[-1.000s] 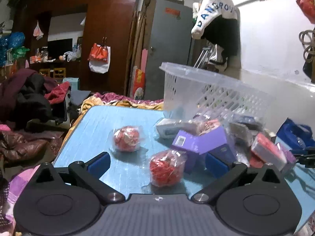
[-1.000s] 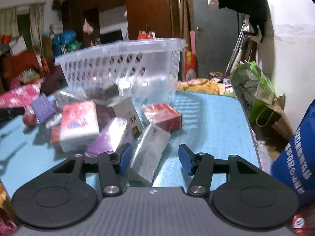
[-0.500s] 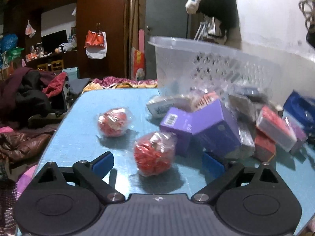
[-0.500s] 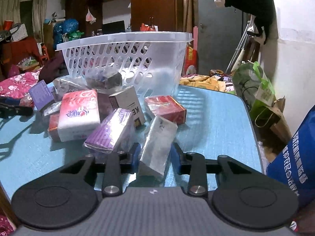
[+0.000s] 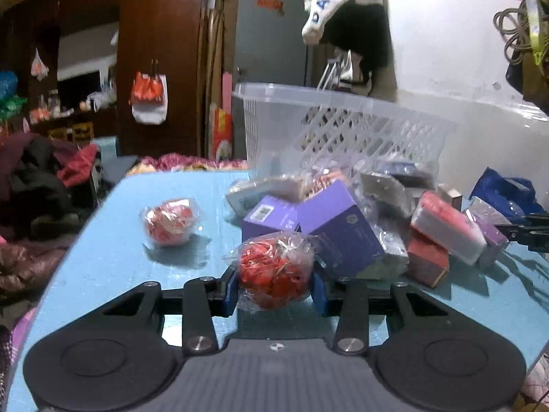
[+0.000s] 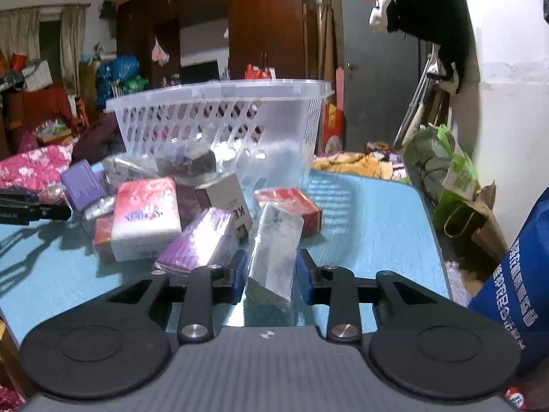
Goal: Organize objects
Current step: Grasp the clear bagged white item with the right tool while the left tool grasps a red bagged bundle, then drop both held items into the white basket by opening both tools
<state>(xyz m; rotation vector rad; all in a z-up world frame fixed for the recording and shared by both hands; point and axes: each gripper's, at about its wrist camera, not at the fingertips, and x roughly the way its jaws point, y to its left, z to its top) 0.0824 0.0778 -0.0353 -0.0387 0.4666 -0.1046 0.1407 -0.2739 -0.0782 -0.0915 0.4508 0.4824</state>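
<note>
On the blue table [image 5: 113, 250], my left gripper [image 5: 273, 290] is closing, and its blue pads press both sides of a clear bag of red shreds [image 5: 274, 271]. A second bag of the same kind [image 5: 168, 221] lies further left. Purple boxes [image 5: 339, 230] and wrapped packs are piled in front of the white plastic basket [image 5: 343, 127]. In the right wrist view my right gripper [image 6: 271, 271] is still closing, its pads pressing on a clear plastic packet [image 6: 274, 237] that stands tilted. Behind it rises the basket [image 6: 219, 116], with the pile [image 6: 147, 216] to its left.
A blue bag [image 6: 514, 274] and a green bag [image 6: 446, 168] stand off the table's right edge. Heaped clothes [image 5: 34, 178] lie beyond its left edge. The other gripper's black tip [image 6: 27, 207] reaches in at the pile's far side.
My left gripper moved forward around the nearer red bag and its wide jaws closed onto it. The right jaws narrowed onto the clear packet, which now stands more upright.
</note>
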